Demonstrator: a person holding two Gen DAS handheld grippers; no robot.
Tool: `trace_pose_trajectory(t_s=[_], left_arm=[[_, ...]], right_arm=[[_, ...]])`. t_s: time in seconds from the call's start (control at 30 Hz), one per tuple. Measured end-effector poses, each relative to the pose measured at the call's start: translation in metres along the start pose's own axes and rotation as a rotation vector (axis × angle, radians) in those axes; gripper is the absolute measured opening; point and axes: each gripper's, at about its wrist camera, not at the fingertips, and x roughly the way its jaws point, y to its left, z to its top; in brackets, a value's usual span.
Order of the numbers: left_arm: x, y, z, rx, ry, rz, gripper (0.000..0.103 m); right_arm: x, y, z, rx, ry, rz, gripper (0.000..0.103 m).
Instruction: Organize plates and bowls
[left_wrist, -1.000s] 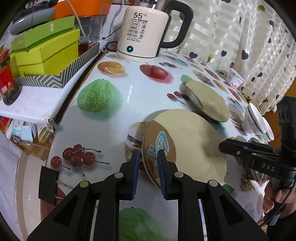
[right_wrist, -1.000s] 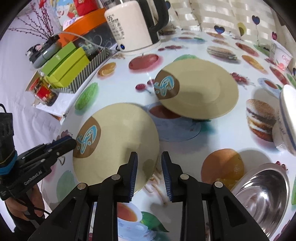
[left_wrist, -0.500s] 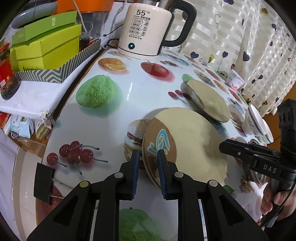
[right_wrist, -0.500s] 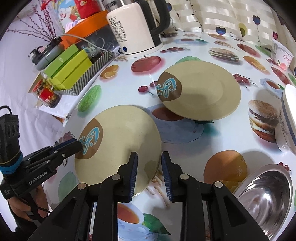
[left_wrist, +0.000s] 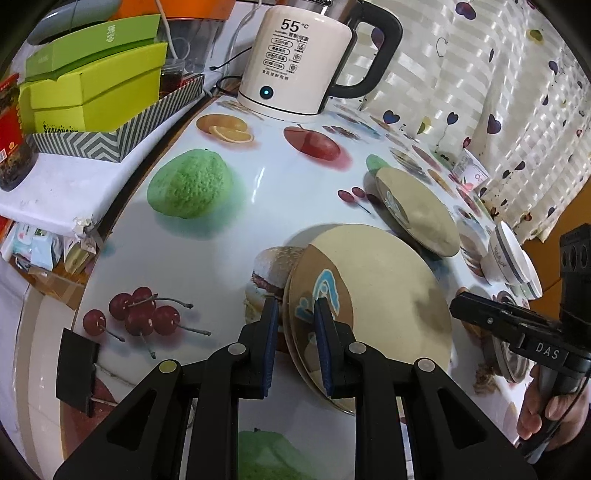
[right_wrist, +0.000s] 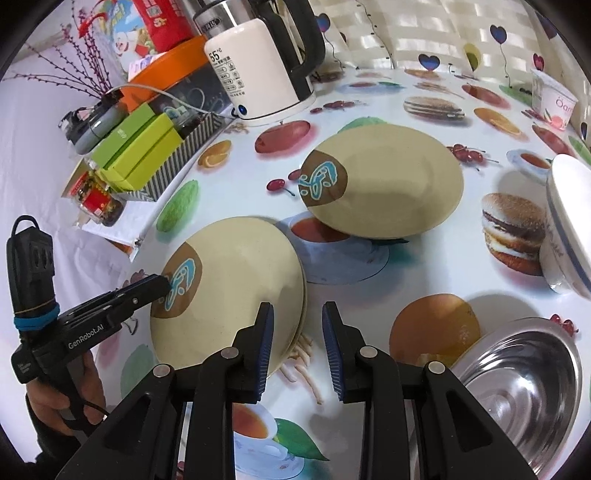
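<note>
A stack of two tan plates (left_wrist: 384, 295) with a brown and blue emblem lies on the fruit-print table; it also shows in the right wrist view (right_wrist: 236, 280). My left gripper (left_wrist: 295, 317) straddles the stack's near rim, its jaws slightly apart around it. My right gripper (right_wrist: 297, 328) is open at the stack's opposite rim, gripping nothing. A third tan plate (right_wrist: 384, 188) lies farther back, also seen in the left wrist view (left_wrist: 417, 210). A white bowl with a blue band (right_wrist: 569, 225) and a steel bowl (right_wrist: 524, 391) sit at the right.
A white electric kettle (left_wrist: 299, 62) stands at the table's back. Green boxes in a striped tray (left_wrist: 96, 99) sit on a side shelf at the left. A yoghurt cup (right_wrist: 554, 103) is at the far right. A curtain hangs behind the table.
My left gripper's jaws have opened slightly around the plate rim. My right gripper has drawn a little to the right, off the stack's rim. The stack stays on the table.
</note>
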Motion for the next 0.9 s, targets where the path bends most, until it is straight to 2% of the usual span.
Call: trace_pose_trajectory(t_s=[0.27, 0.43, 0.6, 0.9], left_arm=[[0.005, 0.001, 0.002, -0.004, 0.013, -0.013, 0.022], [0.013, 0.001, 0.009, -0.006, 0.027, -0.032, 0.024], [0.014, -0.004, 0.008, 0.031, 0.033, -0.038, 0.024], [0.02, -0.015, 0.011, 0.097, 0.058, -0.077, 0.025]], right_arm=[[-0.01, -0.001, 0.0, -0.019, -0.023, -0.002, 0.027], [-0.009, -0.011, 0.002, 0.012, -0.01, -0.007, 0.027], [-0.026, -0.013, -0.002, 0.003, -0.04, -0.002, 0.027], [-0.021, -0.026, -0.027, 0.024, -0.009, -0.057, 0.027]])
